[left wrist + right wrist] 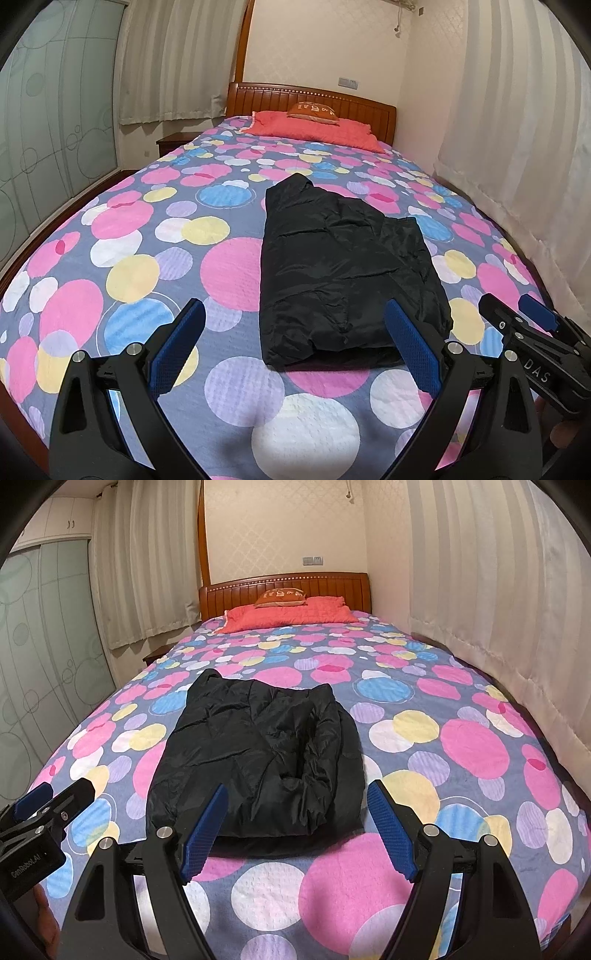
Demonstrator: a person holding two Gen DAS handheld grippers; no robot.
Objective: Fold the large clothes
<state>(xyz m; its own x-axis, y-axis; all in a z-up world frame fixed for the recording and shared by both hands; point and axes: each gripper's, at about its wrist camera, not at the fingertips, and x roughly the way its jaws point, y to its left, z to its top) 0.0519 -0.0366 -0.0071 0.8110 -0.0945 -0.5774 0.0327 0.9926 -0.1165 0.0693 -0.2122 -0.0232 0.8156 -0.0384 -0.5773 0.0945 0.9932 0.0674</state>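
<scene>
Black and slightly shiny, the folded jacket [343,273] lies on the bedspread [122,258] in the left wrist view, near the foot of the bed and a little right of centre. The left gripper [295,332] hangs above the spread with its blue pads [177,347] spread wide, holding nothing; its right pad overlaps the jacket's near corner in the view. The right gripper [517,314] shows at the right edge, jaws apart.

From the right wrist view, the jacket [258,753] sits just beyond the right gripper [297,827], whose pads [391,834] stand wide and empty. The left gripper [55,797] pokes in at the left edge. A red pillow [291,614] rests against the wooden headboard [332,587], well away from the jacket.
</scene>
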